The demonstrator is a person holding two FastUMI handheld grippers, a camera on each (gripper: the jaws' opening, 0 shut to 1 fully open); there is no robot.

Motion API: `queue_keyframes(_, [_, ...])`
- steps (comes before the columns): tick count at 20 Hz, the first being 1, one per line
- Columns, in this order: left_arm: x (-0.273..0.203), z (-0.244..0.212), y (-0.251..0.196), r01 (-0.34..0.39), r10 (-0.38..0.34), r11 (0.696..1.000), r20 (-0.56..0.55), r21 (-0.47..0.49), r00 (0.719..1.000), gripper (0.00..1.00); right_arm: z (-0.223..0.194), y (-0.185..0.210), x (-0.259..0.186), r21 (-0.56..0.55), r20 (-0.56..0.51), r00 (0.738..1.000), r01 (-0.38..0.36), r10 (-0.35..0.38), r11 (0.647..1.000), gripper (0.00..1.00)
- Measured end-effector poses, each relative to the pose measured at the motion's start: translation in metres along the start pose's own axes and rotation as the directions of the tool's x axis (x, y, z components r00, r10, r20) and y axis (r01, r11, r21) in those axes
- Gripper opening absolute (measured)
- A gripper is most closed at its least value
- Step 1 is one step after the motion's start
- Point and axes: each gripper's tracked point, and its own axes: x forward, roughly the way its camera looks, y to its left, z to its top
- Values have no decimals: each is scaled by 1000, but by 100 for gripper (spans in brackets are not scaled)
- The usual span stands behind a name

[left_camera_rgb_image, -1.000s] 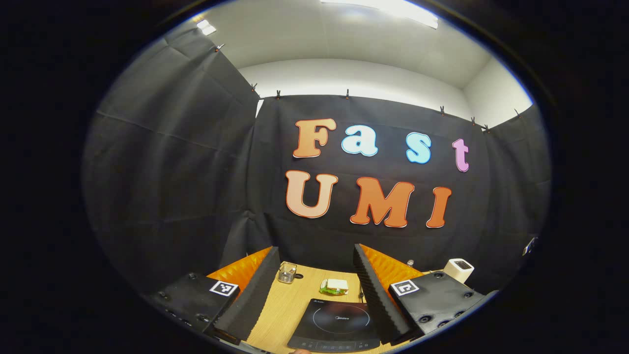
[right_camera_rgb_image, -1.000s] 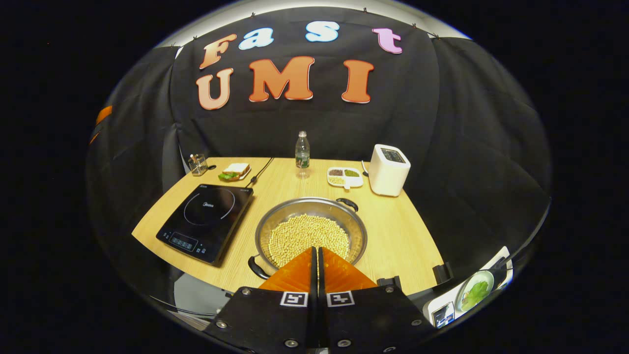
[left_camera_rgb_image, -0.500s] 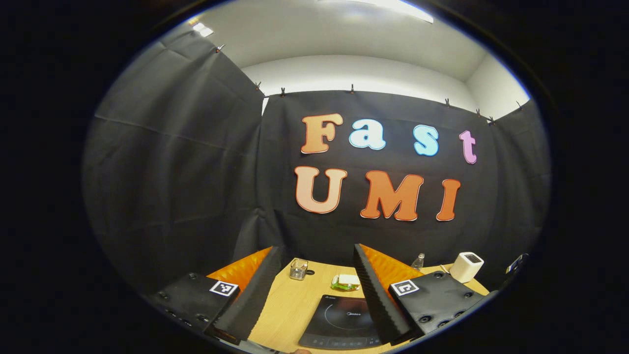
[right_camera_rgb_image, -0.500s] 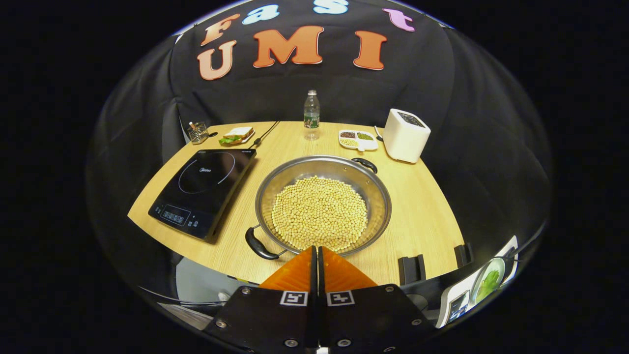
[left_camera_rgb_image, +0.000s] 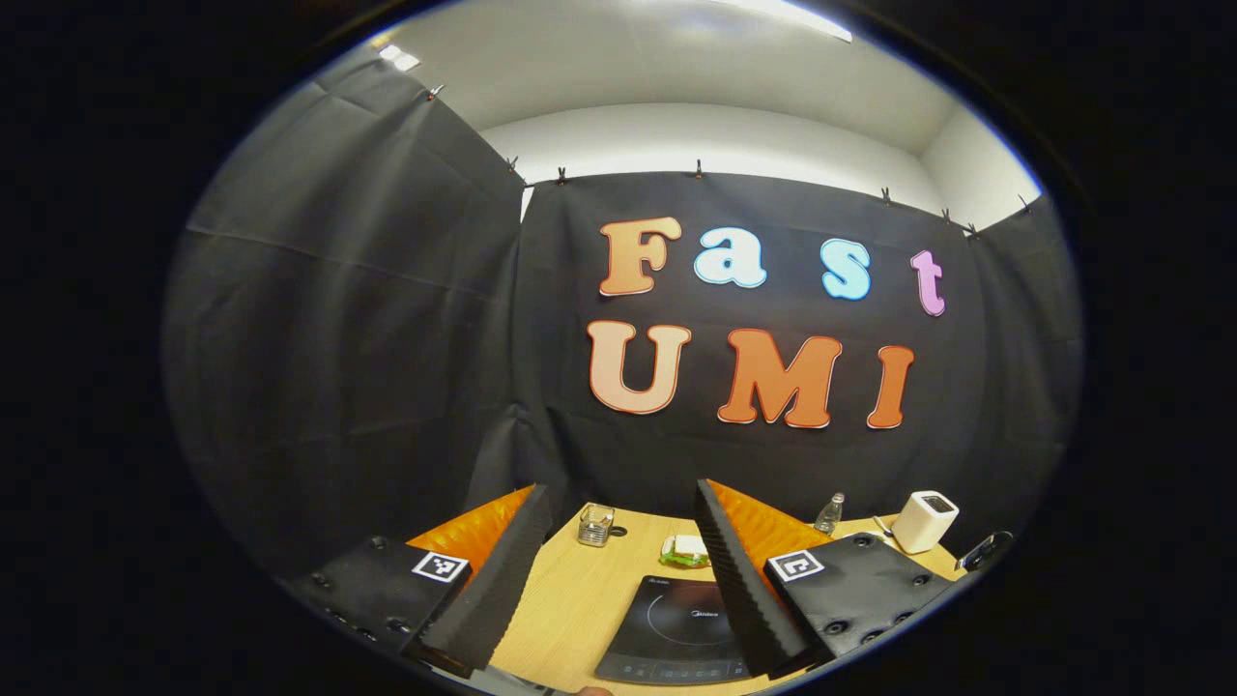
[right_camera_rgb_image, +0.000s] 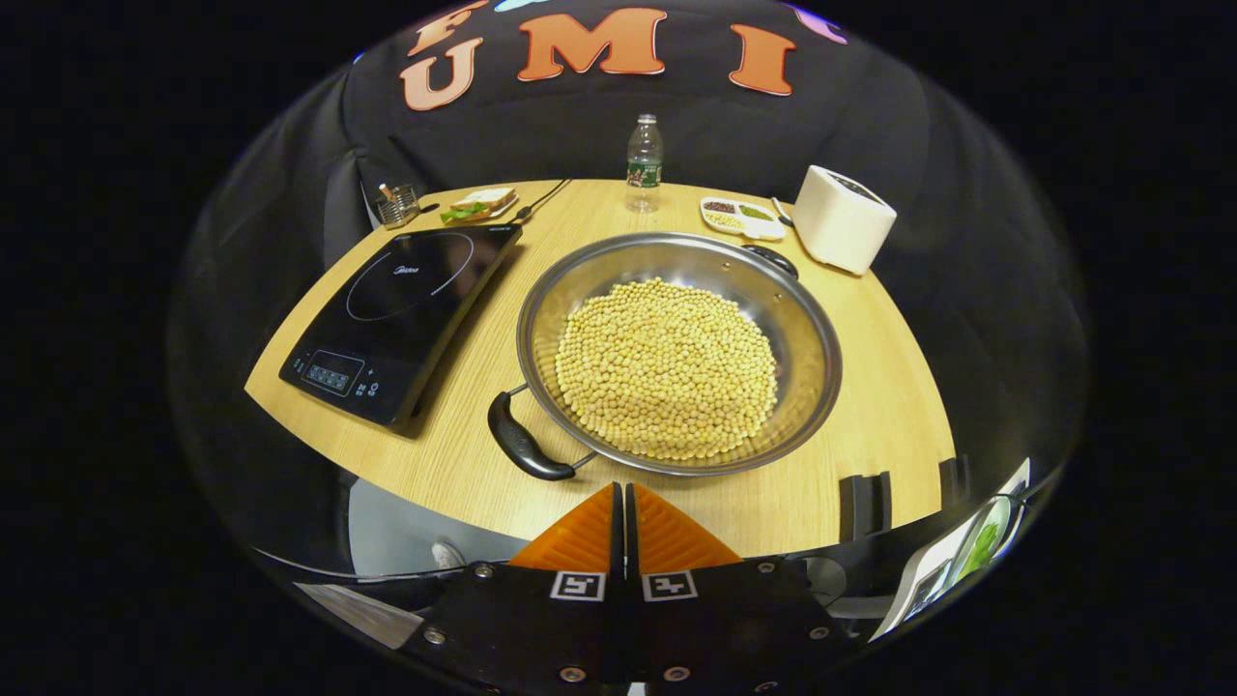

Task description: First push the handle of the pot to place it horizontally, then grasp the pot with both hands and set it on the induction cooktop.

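Note:
A steel pot full of pale beans sits in the middle of the wooden table. Its near black handle points to the front left and its far handle to the back right. A black induction cooktop lies to its left. My right gripper is shut, with nothing in it, just before the pot's near rim. In the left gripper view my left gripper is open and held high, with the cooktop between its fingers.
Along the table's far edge stand a glass holder, a sandwich, a water bottle, a divided dish and a white toaster. Two black clips sit on the near right edge.
My right gripper has moved forward and tilted down toward the pot, which now looks larger and nearer. The left gripper view has drifted a little to the left; that gripper stays open.

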Motion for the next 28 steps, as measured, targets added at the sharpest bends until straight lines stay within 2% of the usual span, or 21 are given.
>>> queue_keyframes(3, [0, -2, 8, -21, 21, 1000, -5, -1, 1000, 98, -5, 10, 14, -34, -32, 999, -6, 5, 999, 0])
queue_keyframes(4, [-1, -2, 9, -26, 26, 1000, -6, -4, 1000, 98, -5, 13, 18, -39, -39, 999, -11, 10, 999, 4])
queue_keyframes(5, [-2, -1, 12, -31, 31, 1000, -6, -5, 1000, 98, -4, 16, 21, -41, -41, 999, -16, 14, 999, 0])
queue_keyframes(10, [-4, -5, 25, -64, 64, 998, -14, 0, 998, 97, -1, 27, 30, -78, -52, 999, -19, 15, 997, 0])
queue_keyframes(17, [-1, -11, 36, -92, 92, 996, -29, 2, 995, 98, 19, 55, 45, -102, -54, 996, -77, 72, 992, 0])
queue_keyframes(28, [-3, -24, 54, -145, 146, 989, -58, 9, 988, 98, 49, 88, 67, -113, -65, 990, -130, 123, 985, 0])
